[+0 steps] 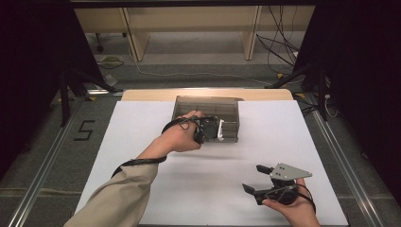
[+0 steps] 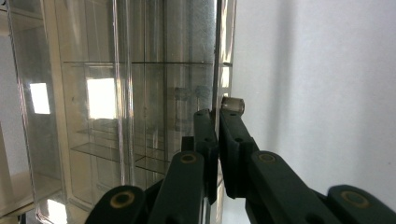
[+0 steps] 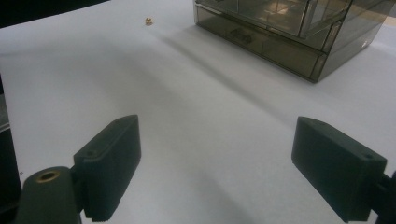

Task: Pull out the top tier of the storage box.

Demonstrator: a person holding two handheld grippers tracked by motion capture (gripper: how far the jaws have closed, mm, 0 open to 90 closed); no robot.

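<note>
Meanwhile, left tool (image 2: 215, 122) pinches the clear drawer box's (image 1: 206, 105) door.

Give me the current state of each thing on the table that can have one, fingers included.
Clear drawer box: upright on the white table; one drawer front's edge is pinched at its small knob.
Left gripper: fingers shut on that drawer front.
Right gripper: fingers wide open, holding nothing, low over the table.
Small tan piece: lying loose on the table, apart from the box.
</note>
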